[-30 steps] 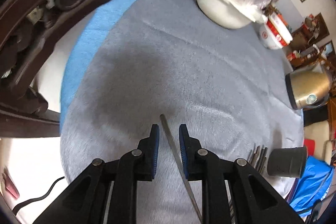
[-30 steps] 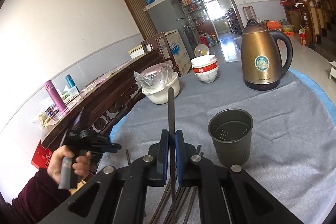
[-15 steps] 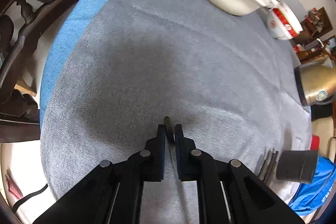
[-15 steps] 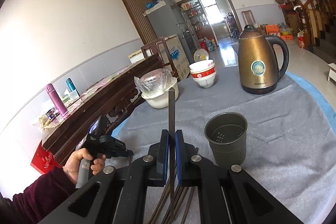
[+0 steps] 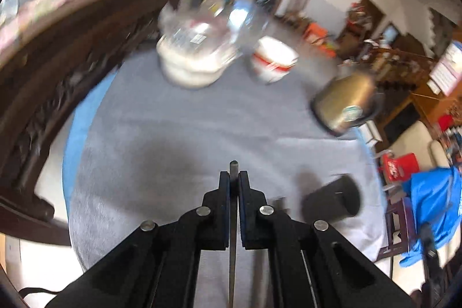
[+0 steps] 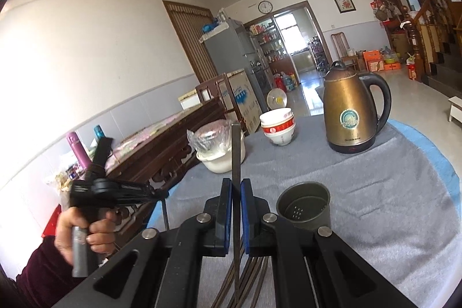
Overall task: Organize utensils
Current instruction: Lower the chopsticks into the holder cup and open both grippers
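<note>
My left gripper (image 5: 234,178) is shut on a thin dark chopstick (image 5: 233,165) whose tip pokes out just past the pads, held above the grey cloth (image 5: 179,140). In the right wrist view that left gripper (image 6: 163,194), held by a hand (image 6: 86,227), hovers at the table's left edge with its chopstick (image 6: 165,214) hanging down. My right gripper (image 6: 236,186) is shut on another chopstick (image 6: 236,146) that stands upright. The dark perforated holder cup (image 6: 303,207) stands just right of it and appears blurred in the left wrist view (image 5: 332,201). Several more chopsticks (image 6: 254,276) lie under the right gripper.
A bronze kettle (image 6: 350,117) stands at the back right of the cloth, stacked red-and-white bowls (image 6: 277,126) behind the middle, and a plastic-covered white bowl (image 6: 219,155) to their left. A carved dark wooden bench (image 6: 161,152) runs along the table's left side.
The left gripper closed on the chopstick lying on the cloth and lifted it up, tilting its view toward the room. The right gripper kept its upright chopstick and rose slightly.
</note>
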Demonstrator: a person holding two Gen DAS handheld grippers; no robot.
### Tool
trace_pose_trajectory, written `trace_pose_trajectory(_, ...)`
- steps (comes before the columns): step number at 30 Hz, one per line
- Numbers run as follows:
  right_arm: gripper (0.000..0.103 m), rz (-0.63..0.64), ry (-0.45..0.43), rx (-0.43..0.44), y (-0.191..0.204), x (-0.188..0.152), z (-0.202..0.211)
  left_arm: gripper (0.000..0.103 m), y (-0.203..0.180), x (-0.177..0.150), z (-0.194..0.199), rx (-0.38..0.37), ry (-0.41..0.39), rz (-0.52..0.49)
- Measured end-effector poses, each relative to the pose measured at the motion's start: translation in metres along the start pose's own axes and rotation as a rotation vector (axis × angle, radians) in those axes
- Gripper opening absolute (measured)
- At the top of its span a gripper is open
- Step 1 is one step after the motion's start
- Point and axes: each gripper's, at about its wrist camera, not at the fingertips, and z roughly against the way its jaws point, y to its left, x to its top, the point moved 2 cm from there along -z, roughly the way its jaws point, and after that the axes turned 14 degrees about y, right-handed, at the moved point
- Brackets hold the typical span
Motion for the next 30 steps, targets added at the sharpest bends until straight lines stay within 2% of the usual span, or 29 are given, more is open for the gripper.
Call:
trace_pose_trajectory(8, 0.007, 0.007, -0.142, -0.060, -0.009, 0.031, 0.032, 0.005, -0.064, 0.019, 0.069, -0.068, -0.193, -0.100)
trace_pose_trajectory(14, 0.007, -0.022, -0.313, -0.142, -0.017, 0.057, 0.053, 0.005, -0.113, 0.034, 0.103, -0.145, -0.359, -0.123)
trace_pose_trajectory(18, 0.007, -0.007, -0.396, -0.258, -0.016, 0.063, 0.049, 0.005, -0.139, 0.034, 0.106, -0.178, -0.489, -0.098)
trace_pose_trajectory(20, 0.007, -0.003, -0.407, -0.287, -0.016, 0.060, 0.043, 0.005, -0.149, 0.033, 0.094, -0.174, -0.493, -0.092)
trace_pose_trajectory(22, 0.007, 0.000, -0.378, -0.306, -0.017, 0.058, 0.030, 0.005, -0.160, 0.031, 0.073, -0.130, -0.482, -0.096)
trace_pose_trajectory(26, 0.007, -0.005, -0.284, -0.324, -0.024, 0.053, 0.006, 0.005, -0.161, 0.026, 0.012, -0.089, -0.349, -0.081)
trace_pose_trajectory(30, 0.007, -0.032, -0.191, -0.299, -0.035, 0.045, -0.007, 0.005, -0.155, 0.019, -0.014, -0.047, -0.274, -0.096)
